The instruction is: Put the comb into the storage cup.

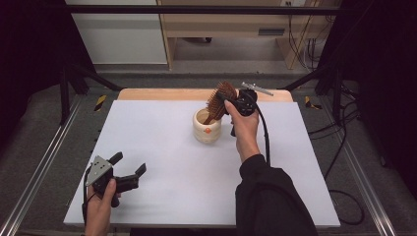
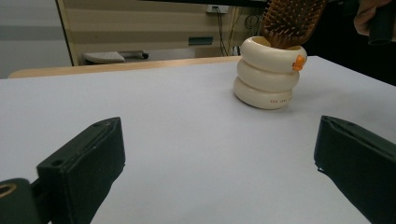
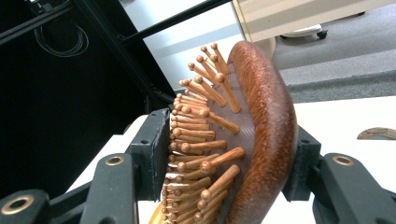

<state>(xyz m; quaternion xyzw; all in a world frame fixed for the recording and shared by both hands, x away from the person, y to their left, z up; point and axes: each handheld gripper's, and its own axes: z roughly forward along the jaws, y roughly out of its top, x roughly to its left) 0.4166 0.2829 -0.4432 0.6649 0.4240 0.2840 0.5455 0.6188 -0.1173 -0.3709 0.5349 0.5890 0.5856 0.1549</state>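
Inside the cup (image 1: 206, 129), the hairbrush (image 1: 221, 99) handle is hidden.

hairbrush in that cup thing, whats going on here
A person is working with hand-held tongs at a white table. The right tongs straddle the head of a wooden hairbrush, whose handle end sits in a cream ringed cup. Whether the pads press on the brush is unclear. The left tongs rest open near the table's front left, holding nothing.
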